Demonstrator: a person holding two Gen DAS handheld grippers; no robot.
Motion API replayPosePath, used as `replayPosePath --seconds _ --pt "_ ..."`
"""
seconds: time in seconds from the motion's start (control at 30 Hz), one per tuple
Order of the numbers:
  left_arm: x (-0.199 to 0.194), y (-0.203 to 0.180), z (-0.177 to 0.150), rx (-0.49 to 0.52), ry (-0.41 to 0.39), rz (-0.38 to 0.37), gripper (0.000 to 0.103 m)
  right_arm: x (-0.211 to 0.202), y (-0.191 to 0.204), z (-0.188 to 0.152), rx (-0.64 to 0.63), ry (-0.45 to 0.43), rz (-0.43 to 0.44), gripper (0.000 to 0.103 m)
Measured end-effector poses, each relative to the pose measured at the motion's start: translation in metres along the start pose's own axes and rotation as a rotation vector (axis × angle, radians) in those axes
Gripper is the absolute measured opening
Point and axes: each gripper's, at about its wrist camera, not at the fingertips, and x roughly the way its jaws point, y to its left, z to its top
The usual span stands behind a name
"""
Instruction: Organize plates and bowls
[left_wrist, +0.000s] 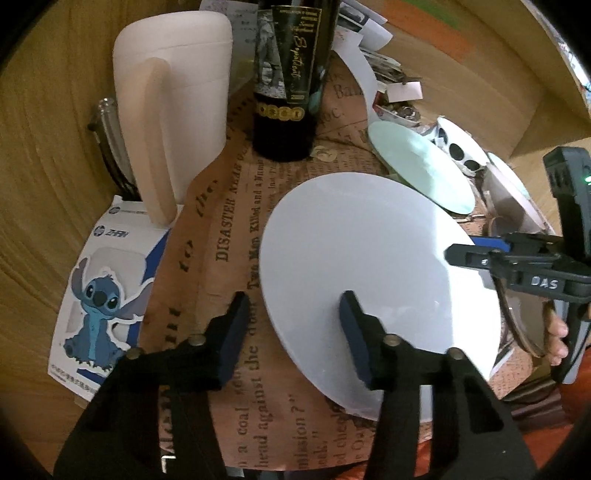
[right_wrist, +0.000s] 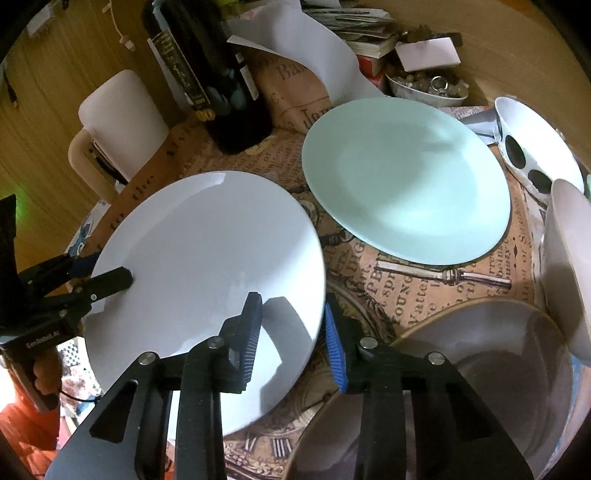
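Newsprint-patterned brown cloth (right_wrist: 413, 295) covers the table, with wood-grain panels behind it. On the cloth lies a round, smooth, glossy white plate (right_wrist: 207, 254), the thing both tools meet. The left gripper (left_wrist: 295, 325) straddles its near-left rim, one dark ribbed finger above the plate and one outside the edge over the cloth; whether the pads pinch cannot be told. The right gripper (right_wrist: 291, 332) straddles the opposite rim, one finger over the plate, the blue-padded one beyond the edge, and its clamping cannot be told either. Two flat plates are visible: the white one and a pale mint plate (right_wrist: 406, 181) just beside it. Four bowls can be counted: a tan-rimmed white bowl (right_wrist: 480, 369) nearest the right gripper, a black-spotted white bowl (right_wrist: 535, 147), a plain white one (right_wrist: 569, 258) at the edge, and a small bowl of trinkets (right_wrist: 424, 88). One dark glass bottle (left_wrist: 291, 74) stands behind, beside a matte white pitcher (left_wrist: 173, 103).
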Motion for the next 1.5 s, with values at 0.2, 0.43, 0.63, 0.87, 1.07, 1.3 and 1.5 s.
replayPosePath --seconds 0.2,0.43,0.63,0.87,1.07,1.3,1.5 --pt "0.001 -0.004 0.0 0.005 -0.007 0.001 0.037 -0.001 0.003 -0.002 0.002 -0.019 -0.012 0.026" --pt "-0.001 -0.01 -0.001 0.004 -0.021 0.04 0.036 -0.006 0.001 -0.005 0.036 -0.039 0.006 0.021" --pt "-0.003 -0.011 0.002 -0.012 -0.026 0.062 0.036 -0.012 -0.001 -0.006 0.055 -0.064 0.016 0.019" --pt "-0.009 -0.017 0.008 -0.003 -0.056 0.077 0.036 -0.029 -0.005 -0.01 0.068 -0.121 0.005 0.018" --pt "-0.011 -0.028 0.017 0.016 -0.083 0.066 0.036 -0.046 -0.015 -0.014 0.097 -0.162 -0.011 0.018" --pt "-0.016 -0.049 0.028 0.053 -0.119 0.046 0.036 -0.065 -0.029 -0.018 0.131 -0.207 -0.024 0.018" --pt "-0.014 -0.067 0.034 0.073 -0.128 0.02 0.036 -0.08 -0.042 -0.025 0.159 -0.242 -0.04 0.018"
